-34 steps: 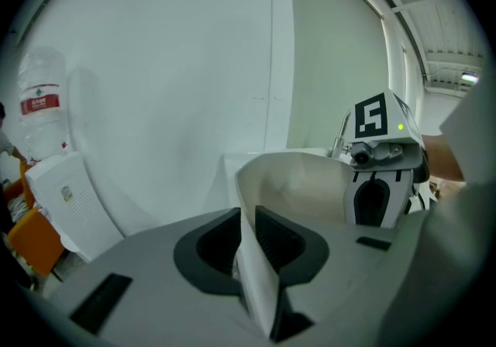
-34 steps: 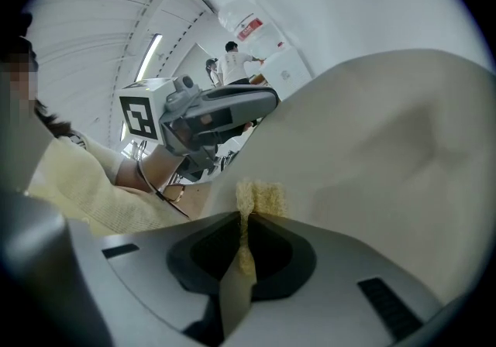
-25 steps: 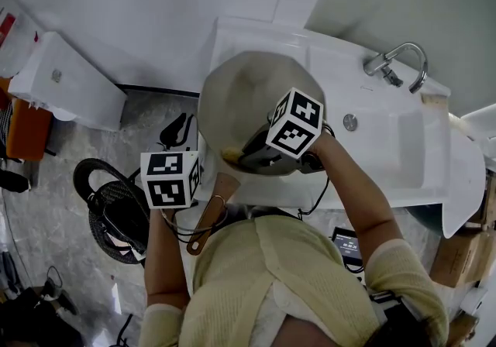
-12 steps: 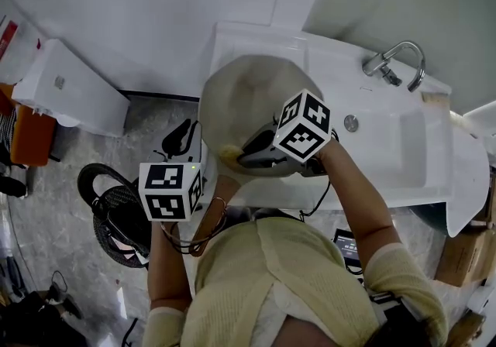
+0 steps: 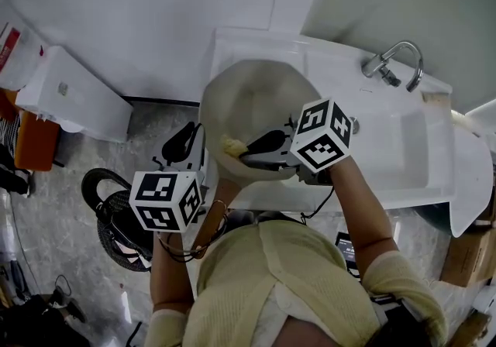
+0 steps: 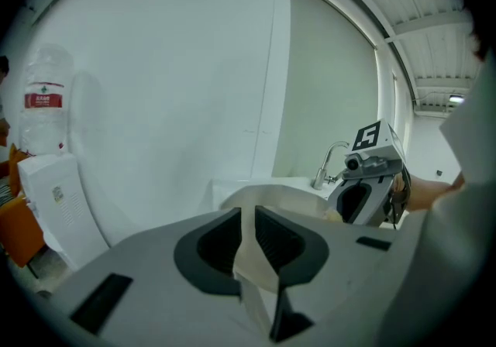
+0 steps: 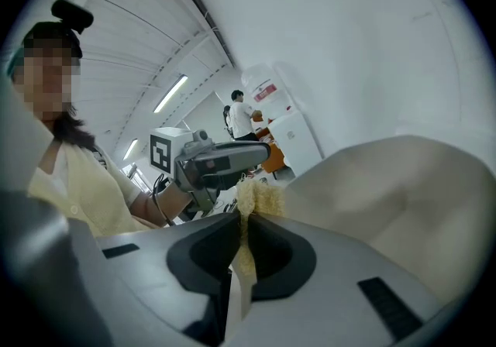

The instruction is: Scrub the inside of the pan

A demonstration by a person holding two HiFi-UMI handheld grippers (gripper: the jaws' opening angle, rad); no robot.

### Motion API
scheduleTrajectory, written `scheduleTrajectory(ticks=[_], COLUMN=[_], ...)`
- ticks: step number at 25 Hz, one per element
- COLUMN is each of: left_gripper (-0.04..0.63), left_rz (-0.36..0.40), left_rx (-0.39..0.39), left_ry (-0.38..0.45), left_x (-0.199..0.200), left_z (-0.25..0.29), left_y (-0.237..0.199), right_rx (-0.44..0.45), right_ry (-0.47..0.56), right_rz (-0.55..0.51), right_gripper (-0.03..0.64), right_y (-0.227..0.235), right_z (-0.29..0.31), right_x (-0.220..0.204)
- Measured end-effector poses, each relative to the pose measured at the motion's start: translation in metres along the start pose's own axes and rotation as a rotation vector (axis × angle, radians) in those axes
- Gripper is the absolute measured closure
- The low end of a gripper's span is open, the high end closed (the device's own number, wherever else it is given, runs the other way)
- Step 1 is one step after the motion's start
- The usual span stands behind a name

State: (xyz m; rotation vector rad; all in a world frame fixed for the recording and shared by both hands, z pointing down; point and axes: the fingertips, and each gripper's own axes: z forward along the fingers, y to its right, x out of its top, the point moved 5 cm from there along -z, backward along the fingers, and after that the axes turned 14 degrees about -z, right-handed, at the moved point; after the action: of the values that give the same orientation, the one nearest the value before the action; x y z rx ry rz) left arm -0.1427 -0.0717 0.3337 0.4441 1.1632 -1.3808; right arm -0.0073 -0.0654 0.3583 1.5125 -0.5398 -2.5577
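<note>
We're mid-scrub here. The left tool [image 6: 248, 238] is clamped narrow on the pan's wooden handle [image 5: 210, 215], a pale strip of it pinched between the jaws. It holds the pan [image 5: 252, 101] tilted above the left end of the white sink [image 5: 395, 148], with the open inside facing us. The right tool [image 7: 245, 238] is closed tight on the yellow sponge [image 5: 231, 145], which bulges out past the jaw tips and presses on the inside of the pan at its near-left part.

Against a second ago, the right tool's marker cube [image 5: 324, 135] now sits further right and a touch nearer to us, so that tool lies flatter across the pan's near rim. The sponge has barely moved from its near-left patch. The left tool's own cube [image 5: 165, 200] has dropped nearer and slightly left. The faucet [image 5: 394, 59] stands at the far right, well apart from the pan.
</note>
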Motion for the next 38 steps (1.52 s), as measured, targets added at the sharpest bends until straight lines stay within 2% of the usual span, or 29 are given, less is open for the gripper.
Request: scheduleTrajectory(ticks=[11, 22, 28, 38], left_gripper=[0.488, 0.506, 0.52, 0.522], left_rz=[-0.008, -0.013, -0.017, -0.023], left_rx=[-0.069, -0.109, -0.103, -0.076], left_ry=[0.061, 0.148, 0.198, 0.236], left_x=[0.014, 0.025, 0.027, 0.021], left_z=[-0.01, -0.02, -0.023, -0.023], left_y=[0.02, 0.033, 0.032, 0.039], right_rx=[-0.175, -0.35, -0.446, -0.617], right_ry=[0.148, 0.34, 0.416, 0.475], right_rz=[-0.092, -0.116, -0.081, -0.002], right_gripper=[0.571, 0.571, 0.571, 0.571], right_y=[-0.02, -0.023, -0.02, -0.013], right_z=[-0.026, -0.058, -0.067, -0.078], right_x=[0.025, 0.035, 0.033, 0.015])
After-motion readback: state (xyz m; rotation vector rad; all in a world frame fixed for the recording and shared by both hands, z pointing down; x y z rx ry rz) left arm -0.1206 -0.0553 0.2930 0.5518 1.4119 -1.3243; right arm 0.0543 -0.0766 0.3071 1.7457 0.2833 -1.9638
